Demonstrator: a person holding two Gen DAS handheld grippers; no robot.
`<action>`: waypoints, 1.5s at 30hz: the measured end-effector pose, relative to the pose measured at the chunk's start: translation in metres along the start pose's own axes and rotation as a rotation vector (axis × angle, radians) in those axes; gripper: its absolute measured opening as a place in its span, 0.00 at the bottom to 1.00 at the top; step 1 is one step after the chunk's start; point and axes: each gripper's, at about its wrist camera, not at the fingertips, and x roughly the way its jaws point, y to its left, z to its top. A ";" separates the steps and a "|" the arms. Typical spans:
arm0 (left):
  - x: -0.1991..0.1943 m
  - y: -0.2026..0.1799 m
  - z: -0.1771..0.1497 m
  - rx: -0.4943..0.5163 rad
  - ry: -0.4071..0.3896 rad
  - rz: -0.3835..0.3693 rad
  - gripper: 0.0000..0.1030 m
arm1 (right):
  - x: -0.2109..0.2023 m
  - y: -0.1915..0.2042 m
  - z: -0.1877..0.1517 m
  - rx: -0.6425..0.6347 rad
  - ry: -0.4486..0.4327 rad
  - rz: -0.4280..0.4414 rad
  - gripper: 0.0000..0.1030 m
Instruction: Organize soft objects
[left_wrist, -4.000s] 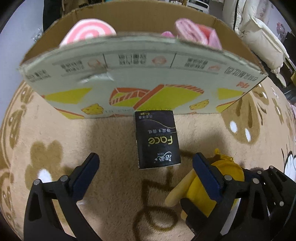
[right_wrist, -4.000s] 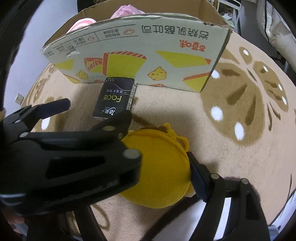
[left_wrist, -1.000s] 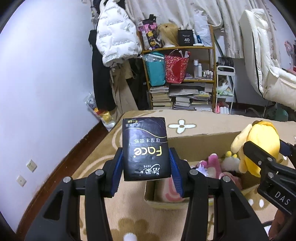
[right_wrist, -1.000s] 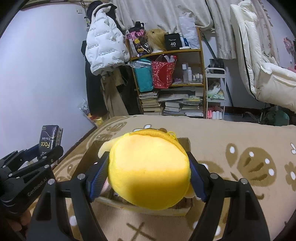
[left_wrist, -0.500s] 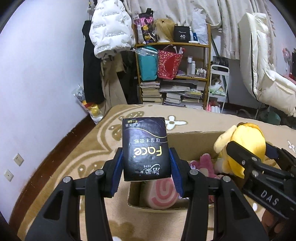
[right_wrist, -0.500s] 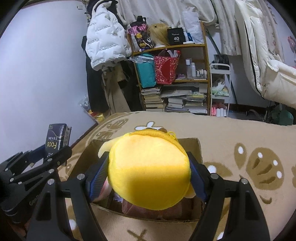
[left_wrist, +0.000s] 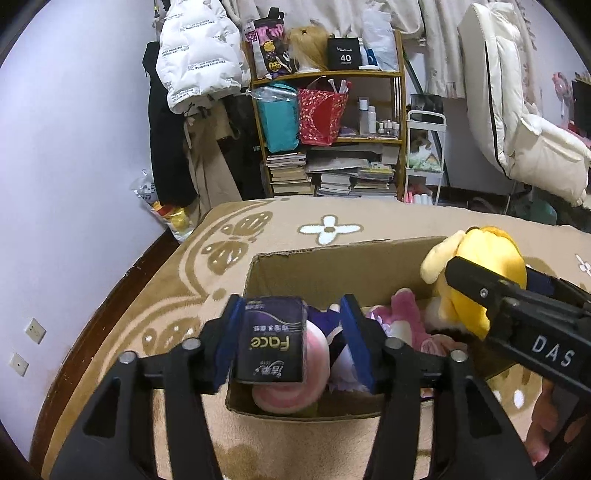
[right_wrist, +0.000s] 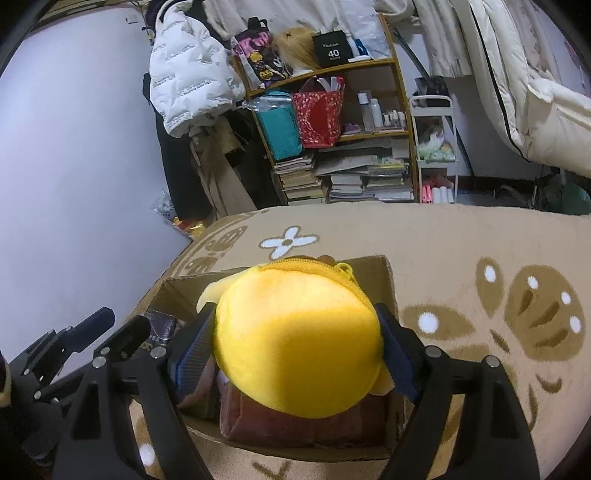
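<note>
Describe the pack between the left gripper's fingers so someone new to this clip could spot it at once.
Find the open cardboard box on the tan patterned rug. Above its near left corner, the left gripper, jaws opening, has a tissue pack between them. It is the only dark, flat-sided packet, printed "Face"; everything around it is plush.

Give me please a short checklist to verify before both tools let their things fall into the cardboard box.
1. Black tissue pack is over the cardboard box opening: ok, the box interior shows below it.
2. Left tool has let go: not ok; its jaws are opening, a gap shows on one side, but the pack is between them.
3. Yellow plush is over the box: ok, in both views.
4. Right tool has let go: not ok; its jaws are opening, but the plush fills the space between them.
5. Room in the box: cannot tell; the pink roll and pink plush already lie inside.
6. Tools apart from each other: ok.
</note>
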 end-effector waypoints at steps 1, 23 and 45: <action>-0.001 0.001 0.000 -0.005 -0.001 0.004 0.57 | 0.000 -0.001 0.000 0.005 0.002 0.002 0.85; -0.040 0.033 -0.012 -0.079 -0.009 0.071 0.98 | -0.020 0.004 -0.005 -0.029 0.012 -0.004 1.00; -0.109 0.037 -0.015 -0.040 -0.044 0.121 0.98 | -0.089 0.022 -0.014 -0.082 -0.051 -0.032 1.00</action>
